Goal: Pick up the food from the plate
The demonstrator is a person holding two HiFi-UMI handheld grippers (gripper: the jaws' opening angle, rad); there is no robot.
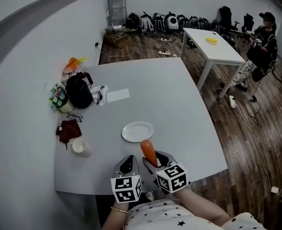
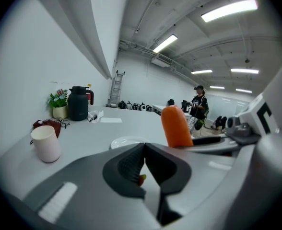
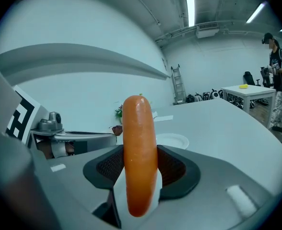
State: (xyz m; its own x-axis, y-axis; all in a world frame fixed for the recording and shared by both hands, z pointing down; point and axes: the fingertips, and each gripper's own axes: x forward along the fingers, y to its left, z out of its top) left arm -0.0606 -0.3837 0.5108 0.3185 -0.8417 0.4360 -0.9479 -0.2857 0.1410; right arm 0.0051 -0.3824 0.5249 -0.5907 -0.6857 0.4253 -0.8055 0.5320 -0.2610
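An orange sausage (image 1: 148, 152) stands upright between the pads of my right gripper (image 1: 154, 163), which is shut on it just above the table's near edge. In the right gripper view the sausage (image 3: 140, 152) fills the gap of the gripper (image 3: 140, 171) and rises well above the pads. The white plate (image 1: 137, 131) lies bare just beyond it, also seen as the plate (image 3: 172, 140) and the plate (image 2: 125, 142). My left gripper (image 1: 129, 162) hovers beside the right one, shut with nothing held; its pads meet at the left gripper (image 2: 143, 148), and the sausage (image 2: 175, 127) shows to its right.
A white cup (image 1: 79, 146), dark red cloth (image 1: 69, 130), glasses, black kettle (image 1: 78, 91), flower pot (image 1: 59, 98) and paper sheet (image 1: 118, 95) sit along the grey table's (image 1: 179, 109) left side. A white table (image 1: 213, 44) and a person (image 1: 262, 42) are far right.
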